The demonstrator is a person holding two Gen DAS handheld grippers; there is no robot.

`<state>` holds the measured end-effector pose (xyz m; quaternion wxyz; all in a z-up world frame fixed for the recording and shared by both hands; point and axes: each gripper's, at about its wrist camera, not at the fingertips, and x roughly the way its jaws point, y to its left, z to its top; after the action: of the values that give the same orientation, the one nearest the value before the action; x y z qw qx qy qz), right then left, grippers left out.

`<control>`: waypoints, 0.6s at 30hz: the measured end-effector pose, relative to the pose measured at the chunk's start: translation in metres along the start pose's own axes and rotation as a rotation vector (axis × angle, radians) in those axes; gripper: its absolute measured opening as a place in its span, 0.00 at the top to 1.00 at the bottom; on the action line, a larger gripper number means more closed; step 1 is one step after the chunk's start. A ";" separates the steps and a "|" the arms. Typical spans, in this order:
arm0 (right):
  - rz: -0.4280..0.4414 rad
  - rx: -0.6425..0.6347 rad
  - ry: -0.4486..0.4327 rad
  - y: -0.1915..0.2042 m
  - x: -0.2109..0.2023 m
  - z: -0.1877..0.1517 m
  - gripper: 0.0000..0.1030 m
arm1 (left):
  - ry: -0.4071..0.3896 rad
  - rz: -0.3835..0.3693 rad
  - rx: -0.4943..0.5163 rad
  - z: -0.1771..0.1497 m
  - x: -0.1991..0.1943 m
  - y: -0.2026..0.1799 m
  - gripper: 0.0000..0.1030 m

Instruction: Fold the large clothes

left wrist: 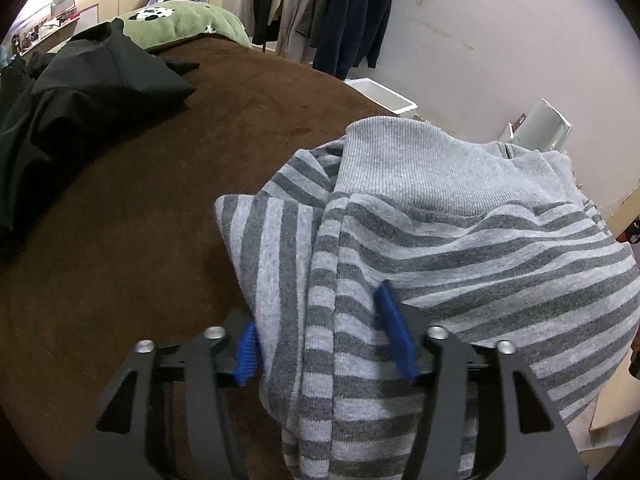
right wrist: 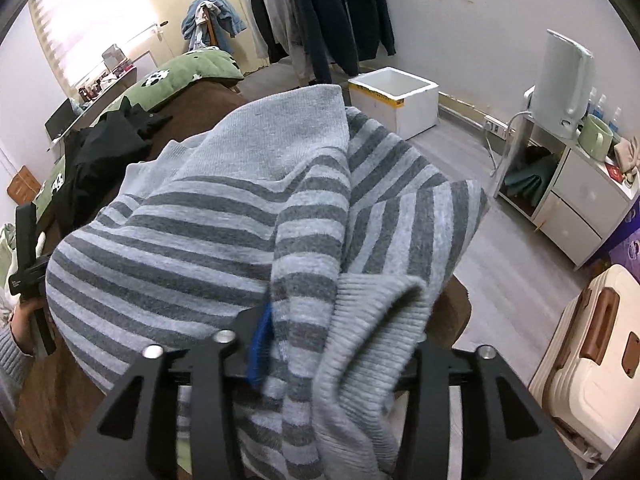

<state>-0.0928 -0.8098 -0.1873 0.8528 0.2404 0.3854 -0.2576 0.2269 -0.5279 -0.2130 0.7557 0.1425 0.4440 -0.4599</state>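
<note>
A grey striped sweater (left wrist: 460, 248) with plain ribbed hem and cuffs hangs bunched between my two grippers, lifted off the brown bed cover (left wrist: 140, 208). My left gripper (left wrist: 320, 336) is shut on a thick fold of it, blue pads on either side of the cloth. In the right wrist view the same sweater (right wrist: 200, 240) fills the middle. My right gripper (right wrist: 332, 344) is shut on another fold beside a ribbed cuff (right wrist: 372, 320); its right finger is hidden by the cloth.
Black clothes (left wrist: 80, 92) lie heaped at the far left of the bed, with a green pillow (left wrist: 180, 20) behind. Hanging garments (right wrist: 320, 12), a white foam box (right wrist: 396, 96), a white cabinet (right wrist: 576, 200) and a cream suitcase (right wrist: 588, 352) stand on the floor side.
</note>
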 end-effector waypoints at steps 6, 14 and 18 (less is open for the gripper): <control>-0.062 0.010 -0.031 -0.005 -0.005 -0.002 0.13 | 0.005 0.072 -0.021 0.006 -0.007 0.008 0.06; -0.228 -0.085 -0.150 0.020 -0.045 0.000 0.05 | -0.053 0.198 0.108 0.016 -0.044 -0.012 0.06; -0.221 -0.106 -0.195 0.039 -0.073 0.000 0.05 | -0.067 0.183 0.134 0.017 -0.071 -0.028 0.06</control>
<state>-0.1103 -0.7625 -0.1218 0.8641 0.1248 0.3382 -0.3514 0.2002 -0.5134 -0.1409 0.7977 0.2173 0.3720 -0.4221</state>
